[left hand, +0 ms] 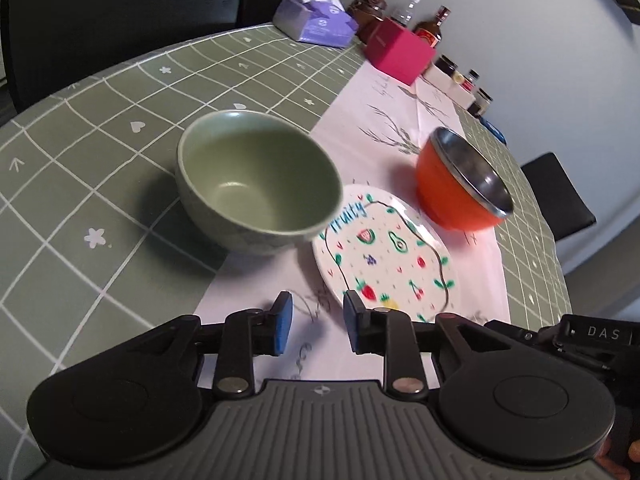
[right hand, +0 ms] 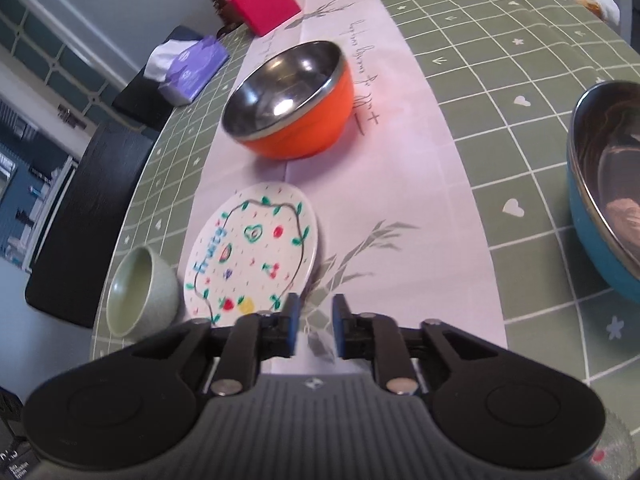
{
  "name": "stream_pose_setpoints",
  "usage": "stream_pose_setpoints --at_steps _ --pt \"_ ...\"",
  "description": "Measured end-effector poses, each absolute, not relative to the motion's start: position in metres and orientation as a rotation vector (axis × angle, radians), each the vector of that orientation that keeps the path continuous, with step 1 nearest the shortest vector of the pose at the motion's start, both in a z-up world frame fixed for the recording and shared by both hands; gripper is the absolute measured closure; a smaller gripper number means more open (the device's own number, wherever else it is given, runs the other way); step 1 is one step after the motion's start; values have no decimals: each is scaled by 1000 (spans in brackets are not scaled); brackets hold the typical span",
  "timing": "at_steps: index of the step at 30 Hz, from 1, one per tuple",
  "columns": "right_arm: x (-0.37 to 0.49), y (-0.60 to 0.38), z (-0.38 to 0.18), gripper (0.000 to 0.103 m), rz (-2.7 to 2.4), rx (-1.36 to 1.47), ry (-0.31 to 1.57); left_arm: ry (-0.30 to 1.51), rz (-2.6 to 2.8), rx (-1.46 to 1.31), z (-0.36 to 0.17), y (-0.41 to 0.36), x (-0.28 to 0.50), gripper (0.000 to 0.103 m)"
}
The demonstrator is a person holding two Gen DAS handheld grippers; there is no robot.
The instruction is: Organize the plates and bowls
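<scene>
Your left gripper (left hand: pixel 317 322) and right gripper (right hand: pixel 313 325) hover with jaws parted, empty, near the fruit-patterned plate (left hand: pixel 394 258).

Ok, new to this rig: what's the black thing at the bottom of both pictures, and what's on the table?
Each picture comes from a camera on a hand-held gripper, looking along its two blue-padded fingers. One shows the left gripper, the other the right gripper. Both are open and hold nothing. On the green checked tablecloth lies a pale runner with a fruit-painted plate and an orange bowl. A green bowl stands beside the plate. The right view also shows a blue bowl.
</scene>
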State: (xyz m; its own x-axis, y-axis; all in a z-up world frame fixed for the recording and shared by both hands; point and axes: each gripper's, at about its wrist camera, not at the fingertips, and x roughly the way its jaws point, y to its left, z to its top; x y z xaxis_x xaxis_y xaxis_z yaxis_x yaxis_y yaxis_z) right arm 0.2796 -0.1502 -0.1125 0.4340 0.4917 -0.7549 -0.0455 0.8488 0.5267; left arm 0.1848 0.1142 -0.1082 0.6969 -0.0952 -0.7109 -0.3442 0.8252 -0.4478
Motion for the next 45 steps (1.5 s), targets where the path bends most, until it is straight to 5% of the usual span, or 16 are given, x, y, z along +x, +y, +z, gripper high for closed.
stream_pose_setpoints --at_steps 8,11,14,33,38,40,45 --pt "311 -143 -134 80 334 541 1087 757 149 -602 -116 112 198 72" --pt "315 -141 -140 91 345 562 1094 762 137 -600 -117 113 202 89" --pt "315 -142 -142 100 359 599 1102 765 130 -616 -118 115 201 90" --pt "230 -168 -125 100 362 494 1155 898 34 -606 -108 104 134 92" --pt "231 -178 -131 94 390 547 1136 846 37 -609 -103 120 135 81" --pt "233 -181 -128 84 390 548 1110 836 36 -588 -101 125 142 81" --pt "243 -180 -126 82 412 543 1091 867 -15 -648 -110 130 162 81"
